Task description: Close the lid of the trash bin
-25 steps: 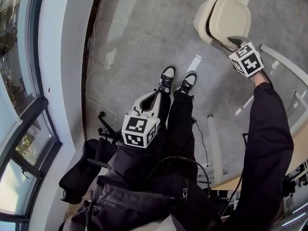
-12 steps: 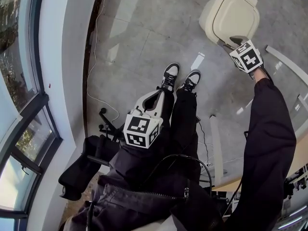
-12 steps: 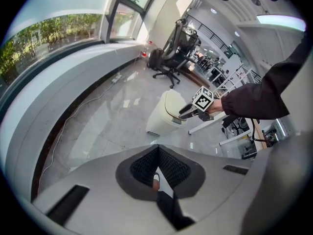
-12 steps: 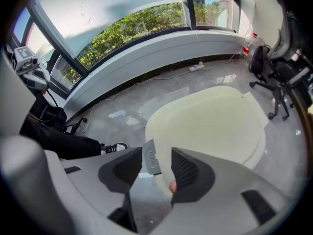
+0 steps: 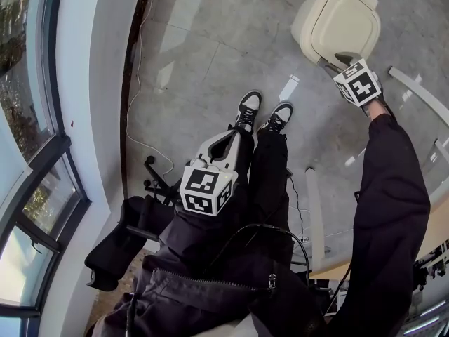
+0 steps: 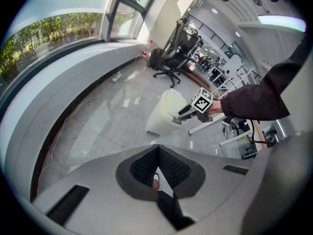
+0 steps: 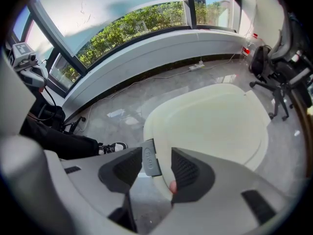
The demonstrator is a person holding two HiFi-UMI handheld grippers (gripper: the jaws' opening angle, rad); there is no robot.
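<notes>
The trash bin (image 5: pixel 337 27) sits in the upper right of the head view. Its lid (image 7: pixel 210 126) looks flat down, so the job seems almost done. The right gripper (image 7: pixel 159 163) has its 2 jaws apart at the lid's front edge, with the grey push tab (image 7: pixel 148 156) between them. The left gripper (image 6: pixel 157 155) is squeezed together on nothing. The jaws hide the front edge, so I can't see if the lid has clicked tight.

The head view looks steeply down; the right gripper view sits close over the cream plastic trash bin (image 7: pixel 215 126), which the left gripper view sees from afar.
</notes>
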